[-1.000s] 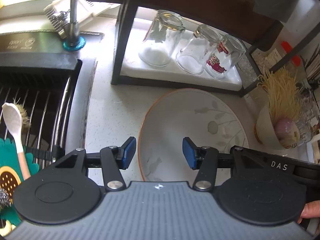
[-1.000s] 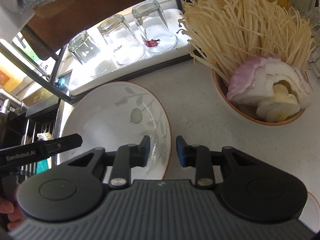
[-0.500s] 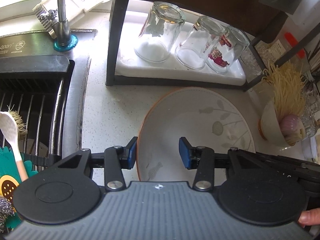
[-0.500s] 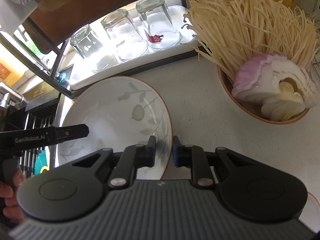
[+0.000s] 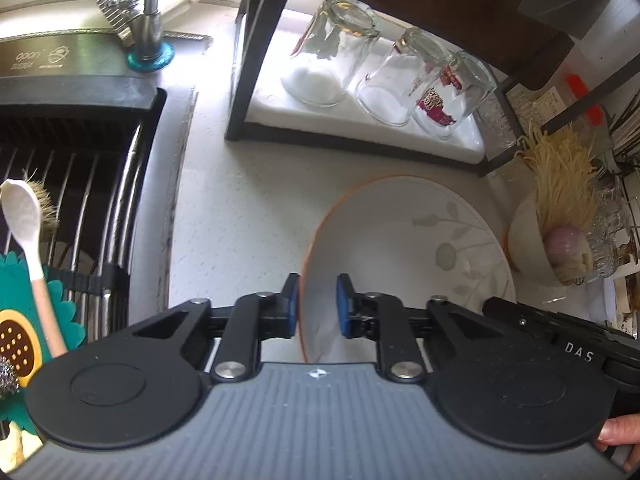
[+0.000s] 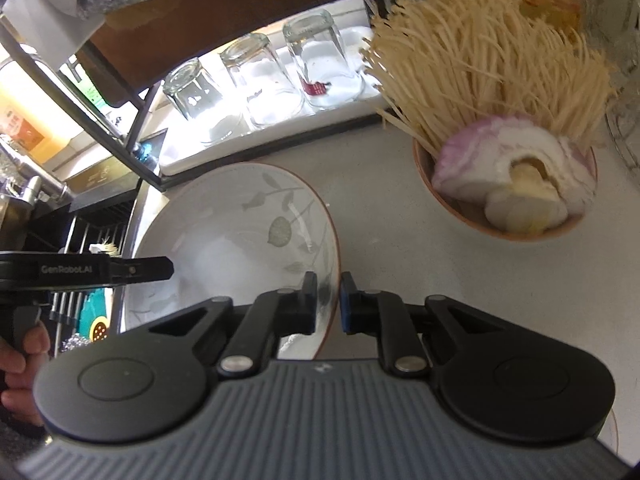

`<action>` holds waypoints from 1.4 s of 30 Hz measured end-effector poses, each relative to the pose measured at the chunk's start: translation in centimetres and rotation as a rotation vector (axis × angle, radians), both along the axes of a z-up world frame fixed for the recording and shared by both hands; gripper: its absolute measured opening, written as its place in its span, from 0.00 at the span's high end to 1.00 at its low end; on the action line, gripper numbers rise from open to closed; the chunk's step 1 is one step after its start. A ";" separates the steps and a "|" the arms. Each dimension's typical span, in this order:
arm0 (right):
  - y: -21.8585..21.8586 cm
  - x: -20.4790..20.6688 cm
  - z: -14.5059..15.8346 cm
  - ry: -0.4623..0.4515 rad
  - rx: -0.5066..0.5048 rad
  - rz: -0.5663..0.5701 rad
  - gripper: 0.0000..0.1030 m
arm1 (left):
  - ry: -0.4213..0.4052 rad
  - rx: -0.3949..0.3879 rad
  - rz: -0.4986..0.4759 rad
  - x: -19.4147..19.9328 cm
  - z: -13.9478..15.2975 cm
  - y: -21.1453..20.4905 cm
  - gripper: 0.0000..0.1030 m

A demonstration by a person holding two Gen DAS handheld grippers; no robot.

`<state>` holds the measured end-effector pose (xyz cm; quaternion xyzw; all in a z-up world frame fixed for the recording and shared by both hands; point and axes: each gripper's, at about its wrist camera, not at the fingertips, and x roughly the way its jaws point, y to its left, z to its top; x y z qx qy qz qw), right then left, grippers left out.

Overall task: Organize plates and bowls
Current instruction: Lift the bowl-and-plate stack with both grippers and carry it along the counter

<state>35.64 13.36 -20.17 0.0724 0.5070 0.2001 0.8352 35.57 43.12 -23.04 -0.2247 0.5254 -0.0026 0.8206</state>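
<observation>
While both grippers work the same dish from opposite sides, the white leaf-patterned bowl (image 5: 404,248) with its orange rim sits on the pale speckled countertop (image 5: 240,216), just in front of the dark-framed rack (image 5: 256,40). At the bowl's near-left edge the left gripper (image 5: 316,306) has just been closing its jaws; the rim runs between the blue pads (image 5: 291,304), which stand narrowly on either side of it and appear to pinch it. On the opposite edge the right gripper (image 6: 328,300) has likewise just been closing, and its jaws are clenched on the rim, one finger inside the bowl and the other outside. In the right wrist view the left gripper's black handle reaches over the bowl's far side, with a person's hand (image 6: 24,364) wrapped around it. Three clear drinking glasses (image 5: 336,52) stand upside down on a white tray (image 5: 360,124) under the rack's shelf. Right of the leaf bowl, apart from it, a second orange-rimmed bowl (image 6: 460,216) holds enoki mushrooms (image 6: 480,52) and a cut red onion (image 6: 504,164). Beyond the counter's left edge lies the sink's wire rack (image 5: 80,184), with a white spoon (image 5: 24,220) and a teal flower-shaped mat (image 5: 24,312); the faucet (image 5: 150,12) rises behind it.
</observation>
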 end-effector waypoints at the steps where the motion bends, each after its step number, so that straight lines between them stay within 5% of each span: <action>1: -0.2 -0.1 -0.1 0.006 0.004 -0.001 0.88 | 0.003 0.001 -0.001 -0.1 0.0 0.0 0.85; 15: -3.6 -2.4 2.1 -0.026 0.062 -0.025 0.88 | -0.025 -0.028 -0.039 -1.7 3.4 -2.1 0.89; 28: -9.7 -5.9 5.3 -0.112 0.098 -0.075 0.88 | -0.091 -0.014 -0.095 -3.4 8.5 -8.1 0.89; 42: -17.0 -9.3 5.3 -0.102 0.084 -0.066 0.88 | -0.076 -0.036 -0.082 -8.5 7.9 -16.1 0.89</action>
